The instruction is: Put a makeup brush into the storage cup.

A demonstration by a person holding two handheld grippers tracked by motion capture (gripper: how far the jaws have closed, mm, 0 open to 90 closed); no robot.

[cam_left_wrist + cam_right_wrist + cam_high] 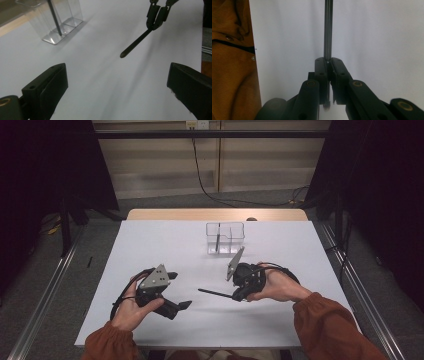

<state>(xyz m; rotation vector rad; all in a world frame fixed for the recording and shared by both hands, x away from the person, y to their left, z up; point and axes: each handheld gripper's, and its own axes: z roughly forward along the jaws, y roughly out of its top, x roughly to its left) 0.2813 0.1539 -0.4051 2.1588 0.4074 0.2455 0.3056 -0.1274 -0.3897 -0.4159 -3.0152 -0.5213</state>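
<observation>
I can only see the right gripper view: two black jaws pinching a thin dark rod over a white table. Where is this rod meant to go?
Observer: Hard to say for sure, but the high view shows a clear divided container standing farther back on the table.
Operator: Is anything in it already?
Observer: Yes, one thin dark stick stands upright in its left compartment.
Operator: How is my rod lying?
Observer: The rod sticks out roughly level from the right gripper, pointing toward the left gripper.
Operator: And what is that other gripper doing?
Observer: In the left gripper view its jaws stand wide apart with nothing between them.
</observation>
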